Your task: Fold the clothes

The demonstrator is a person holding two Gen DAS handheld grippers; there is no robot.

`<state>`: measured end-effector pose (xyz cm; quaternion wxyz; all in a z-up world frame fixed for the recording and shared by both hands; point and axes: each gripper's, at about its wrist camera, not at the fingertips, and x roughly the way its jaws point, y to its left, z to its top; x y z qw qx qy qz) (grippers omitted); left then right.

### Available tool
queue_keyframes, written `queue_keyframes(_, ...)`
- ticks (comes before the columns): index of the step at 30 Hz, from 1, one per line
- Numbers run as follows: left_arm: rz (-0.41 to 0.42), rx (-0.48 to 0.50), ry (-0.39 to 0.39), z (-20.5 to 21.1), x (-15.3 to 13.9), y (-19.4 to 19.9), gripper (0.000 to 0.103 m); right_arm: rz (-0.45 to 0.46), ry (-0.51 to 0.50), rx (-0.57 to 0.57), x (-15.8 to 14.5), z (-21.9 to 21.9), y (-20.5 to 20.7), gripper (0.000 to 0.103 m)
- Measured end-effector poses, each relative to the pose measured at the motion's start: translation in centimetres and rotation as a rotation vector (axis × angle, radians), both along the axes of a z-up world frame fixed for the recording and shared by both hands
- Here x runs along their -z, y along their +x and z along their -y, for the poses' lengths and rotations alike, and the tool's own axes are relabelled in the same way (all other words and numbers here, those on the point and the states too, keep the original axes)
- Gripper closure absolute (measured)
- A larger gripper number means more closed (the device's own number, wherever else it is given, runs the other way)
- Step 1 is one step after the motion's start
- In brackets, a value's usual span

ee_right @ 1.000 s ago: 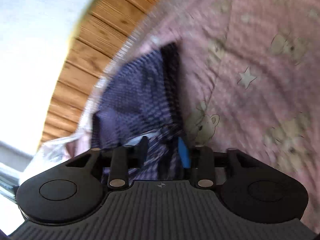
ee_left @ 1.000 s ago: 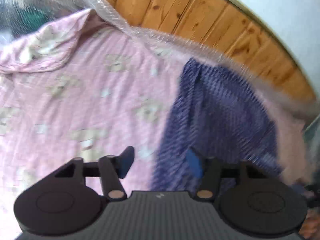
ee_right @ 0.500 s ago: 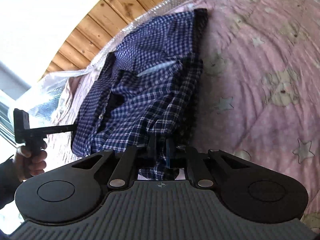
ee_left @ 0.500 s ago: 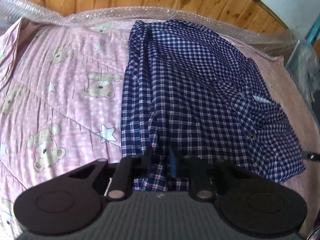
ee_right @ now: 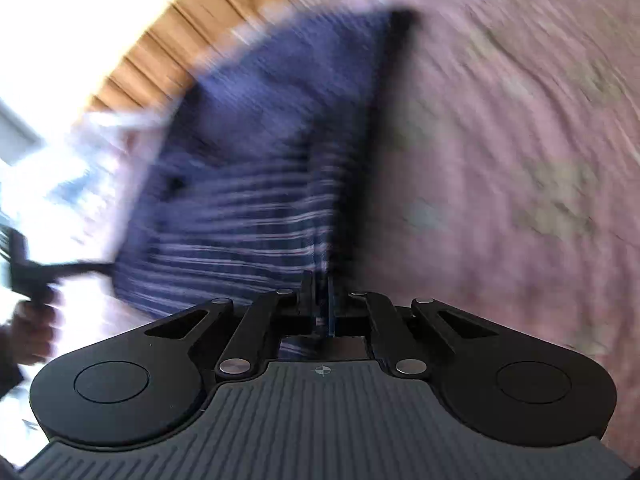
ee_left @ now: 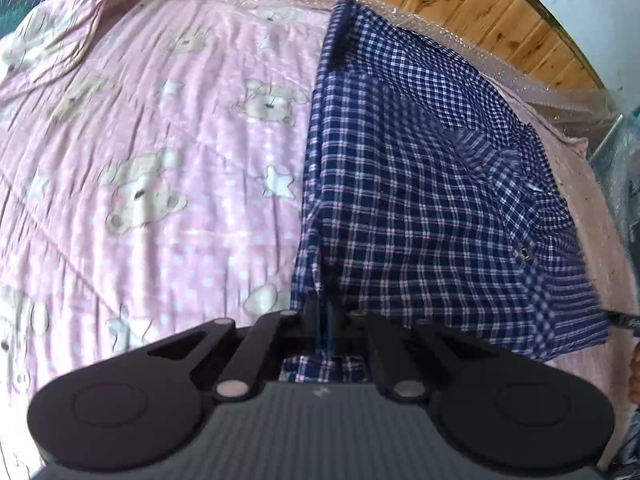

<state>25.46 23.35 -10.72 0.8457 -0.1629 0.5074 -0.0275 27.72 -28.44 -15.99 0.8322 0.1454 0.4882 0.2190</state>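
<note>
Grippers, left (ee_left: pixel 325 316) and right (ee_right: pixel 320 304), both pinched tight on checked shirt (ee_left: pixel 420 200) edges (over pink bear-print quilt (ee_left: pixel 160 160))

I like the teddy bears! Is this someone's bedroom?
Probably a bedroom, yes. A pink bedcover printed with teddy bears and stars is spread out like on a bed, with a wooden headboard or wall panel behind it. A blue checked shirt lies on top for folding.
</note>
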Motion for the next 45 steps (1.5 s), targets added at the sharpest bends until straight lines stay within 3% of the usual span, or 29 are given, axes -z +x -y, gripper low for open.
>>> queue_keyframes(4,0.014,0.011,0.029,0.3,-0.9,0.2,0.094,0.079,-0.055,0.017,-2.9,-0.2,0.8,0.097)
queue_keyframes(7,0.062,0.009,0.019,0.2,-2.0,-1.3,0.079,0.139,-0.096,0.029,-5.1,-0.4,1.3,0.094)
queue_keyframes(10,0.06,0.025,0.061,1.2,-2.1,-2.0,0.078,0.182,-0.154,-0.13,-6.9,-5.6,4.0,0.08)
queue_keyframes(15,0.058,0.064,0.094,3.1,-2.2,-2.3,0.075,0.105,-0.287,-0.433,-2.2,-15.6,8.8,0.08)
queue_keyframes(18,0.065,0.063,0.097,3.4,-2.7,-2.4,0.075,0.123,-0.367,-0.477,1.0,-18.8,10.5,0.086)
queue_keyframes(26,0.084,-0.027,0.043,2.6,-2.7,-2.8,0.072,0.137,-0.203,-0.405,-3.0,-20.9,13.8,0.078)
queue_keyframes(30,0.009,-0.104,0.129,2.5,-1.5,-2.3,0.072,0.119,-0.154,-0.391,-4.0,-22.2,15.5,0.077)
queue_keyframes(34,0.06,-0.092,0.123,1.8,-3.4,-3.1,0.07,0.048,-0.294,-0.445,-0.2,-23.2,16.8,0.077)
queue_keyframes(39,0.205,-0.029,0.092,1.2,-7.1,-1.8,0.055,0.077,-0.065,-0.288,-4.5,-15.9,15.1,0.073)
queue_keyframes(41,0.199,-0.009,0.09,2.1,-6.7,0.6,0.055,0.038,-0.004,-0.274,-5.0,-14.3,13.8,0.073)
queue_keyframes(43,0.173,0.008,0.097,3.1,-5.8,3.1,0.055,-0.026,-0.004,-0.316,-3.6,-15.1,12.9,0.073)
queue_keyframes(45,0.13,0.025,0.109,3.7,-4.5,5.0,0.055,-0.048,-0.067,-0.356,-1.5,-17.0,12.7,0.073)
